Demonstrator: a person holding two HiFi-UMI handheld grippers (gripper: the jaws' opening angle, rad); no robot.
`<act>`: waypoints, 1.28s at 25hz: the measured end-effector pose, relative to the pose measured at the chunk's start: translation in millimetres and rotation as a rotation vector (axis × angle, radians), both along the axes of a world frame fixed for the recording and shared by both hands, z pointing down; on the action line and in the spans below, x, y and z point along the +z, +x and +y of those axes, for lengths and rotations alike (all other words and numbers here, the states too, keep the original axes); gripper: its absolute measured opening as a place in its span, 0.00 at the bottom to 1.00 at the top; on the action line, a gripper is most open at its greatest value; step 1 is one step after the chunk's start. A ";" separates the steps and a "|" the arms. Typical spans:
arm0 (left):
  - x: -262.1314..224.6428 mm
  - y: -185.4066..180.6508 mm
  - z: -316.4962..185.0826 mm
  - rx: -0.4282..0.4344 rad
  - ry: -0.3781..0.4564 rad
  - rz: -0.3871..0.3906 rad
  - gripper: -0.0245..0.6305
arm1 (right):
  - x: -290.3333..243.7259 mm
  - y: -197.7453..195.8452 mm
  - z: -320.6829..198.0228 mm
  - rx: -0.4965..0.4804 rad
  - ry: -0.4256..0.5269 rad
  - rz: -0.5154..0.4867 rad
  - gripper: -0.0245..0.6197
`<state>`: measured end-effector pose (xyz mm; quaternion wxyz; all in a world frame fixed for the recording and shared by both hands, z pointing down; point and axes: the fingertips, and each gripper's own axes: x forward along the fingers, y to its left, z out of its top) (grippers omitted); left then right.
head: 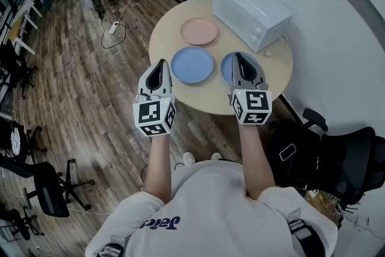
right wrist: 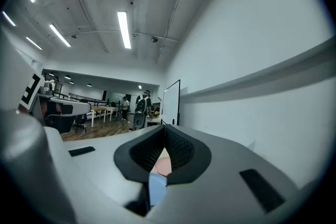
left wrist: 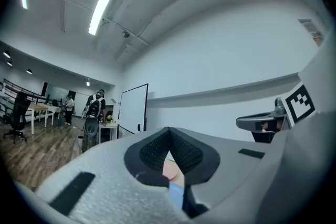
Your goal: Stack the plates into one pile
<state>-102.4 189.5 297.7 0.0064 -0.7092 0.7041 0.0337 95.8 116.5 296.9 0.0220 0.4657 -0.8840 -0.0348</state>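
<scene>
I count three plates, none stacked. One pink plate [head: 199, 31] lies toward the far side of the round table [head: 161, 33]. One blue plate [head: 192, 65] lies nearer me in the middle. A second blue plate [head: 225, 68] is just beside it on the right, mostly covered in the head view by my right gripper [head: 236, 57]. All three lie flat and apart. A single white microwave [head: 251, 12] stands at the table's far right, near the pink plate.

My left gripper [head: 160, 63] hangs over the table's near left edge, just left of the middle blue plate. Both grippers have their jaws pressed together and hold nothing.

Only the head view gives me the layout of the plates. Each gripper view shows the closed pads up close, with just a sliver of pink above blue through the slit. Those views also show the ceiling strip lights [left wrist: 101, 10], which the downward head view misses.
</scene>
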 end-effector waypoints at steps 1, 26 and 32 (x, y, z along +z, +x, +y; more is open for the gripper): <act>2.7 10.0 -5.9 0.006 -0.008 0.000 0.06 | 0.5 8.9 -5.9 -0.001 -0.004 -0.007 0.07; 63.4 21.4 -150.3 0.085 -0.097 0.049 0.06 | 62.6 0.3 -139.5 -0.085 -0.107 -0.066 0.07; 42.6 -36.0 -242.1 0.164 -0.068 0.049 0.06 | 51.1 -61.1 -205.0 -0.037 -0.103 -0.032 0.07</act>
